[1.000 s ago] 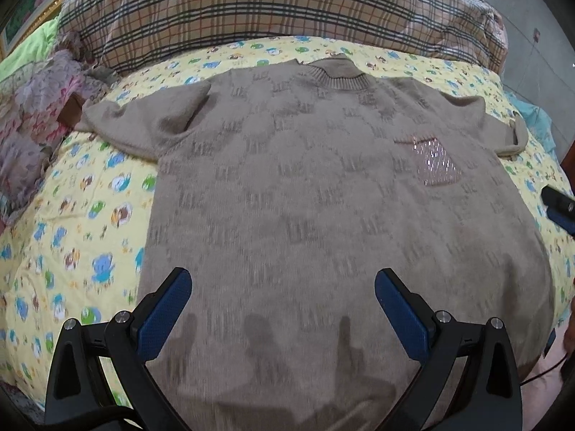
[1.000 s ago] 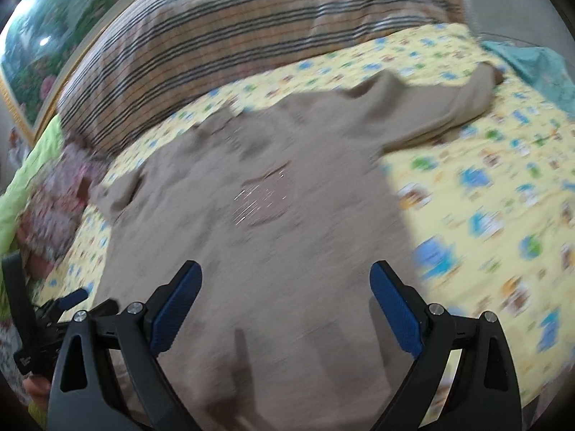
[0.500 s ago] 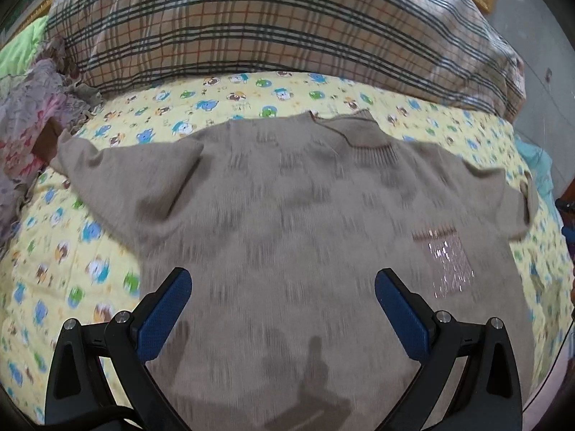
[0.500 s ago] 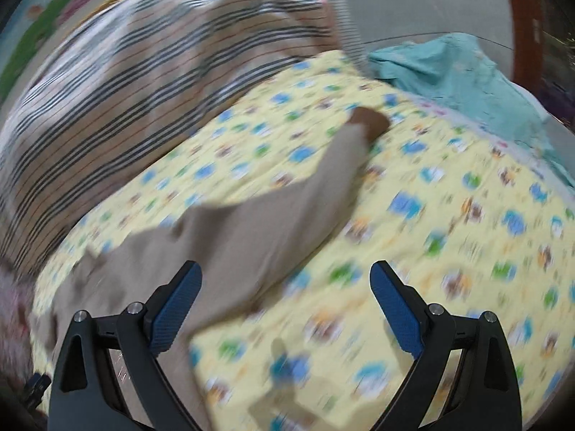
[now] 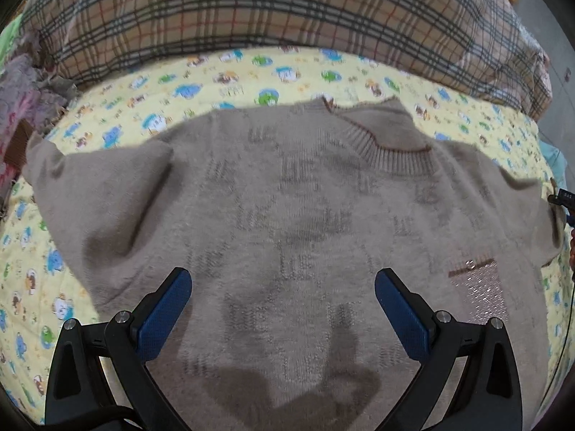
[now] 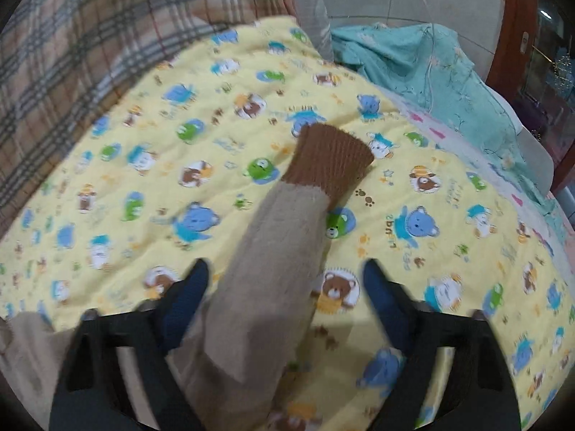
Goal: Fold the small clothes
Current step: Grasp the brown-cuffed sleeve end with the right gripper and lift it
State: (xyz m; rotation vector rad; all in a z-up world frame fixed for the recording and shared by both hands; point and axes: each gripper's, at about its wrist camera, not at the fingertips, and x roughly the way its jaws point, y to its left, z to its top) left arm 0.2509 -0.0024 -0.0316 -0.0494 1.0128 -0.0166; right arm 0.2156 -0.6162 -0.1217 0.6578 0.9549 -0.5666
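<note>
A beige knit sweater (image 5: 305, 215) lies flat, front up, on a yellow cartoon-print quilt (image 5: 222, 82). It has a ribbed collar (image 5: 388, 151) and a sparkly chest pocket (image 5: 481, 287). My left gripper (image 5: 282, 305) is open above the chest, below the collar. In the right wrist view, the sweater's right sleeve (image 6: 273, 262) stretches out on the quilt and ends in a brown ribbed cuff (image 6: 330, 158). My right gripper (image 6: 285, 287) is open with its fingers on either side of the sleeve, above it.
A large plaid pillow (image 5: 269, 10) lies along the head of the bed. Pink lacy clothes (image 5: 21, 97) are piled at the left. A teal cloth (image 6: 413, 57) lies past the quilt's right edge (image 6: 467, 158), near a red-brown wooden frame (image 6: 521, 36).
My left gripper has moved up the sweater toward the collar. My right gripper has swung right, from over the sweater's body to over the right sleeve. Both stayed open.
</note>
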